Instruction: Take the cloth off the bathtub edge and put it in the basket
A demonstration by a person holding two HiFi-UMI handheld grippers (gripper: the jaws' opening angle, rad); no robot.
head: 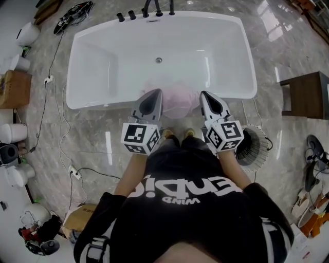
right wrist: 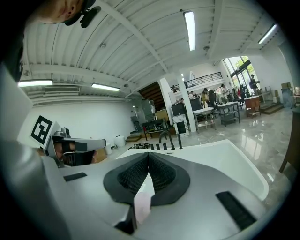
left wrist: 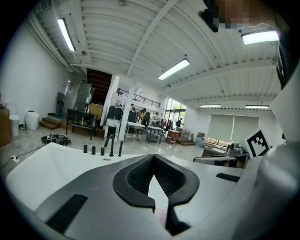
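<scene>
the big white oval bathtub (head: 97, 67) fills the far side of the grey marbled floor, black taps (head: 145, 13) standing at its far rim. the person stands right against its near edge in a black t-shirt (head: 190, 215). low on their right, on the floor just beside the tub's corner, is a round white wire thing that i take to be the basket (head: 253, 149), though it's partly behind the right arm and hard to be sure of. the soft pale pink cloth (head: 177, 102) is draped over the near bathtub edge, straight in front of the person. the left gripper (head: 153, 94) hangs over the cloth's left side and the right gripper (head: 206, 95) over its right side. both have their dark ribbed jaws pressed tip to tip with nothing caught between them; a sliver of pink shows only through the gap behind the tips. so the pick-up hasn't begun. to do it well, i'd say one gripper should spread its jaws first, come down onto a raised fold, not the flat part lying on the slick enamel, and pinch enough layers that the cloth won't slide out on the swing right to the basket. as for writing, the shirt carries large white letters seen upside down; only the small line "wind" reads clearly. the cubes (head: 140, 137) on the grippers bear black and white square markers, no words.
</scene>
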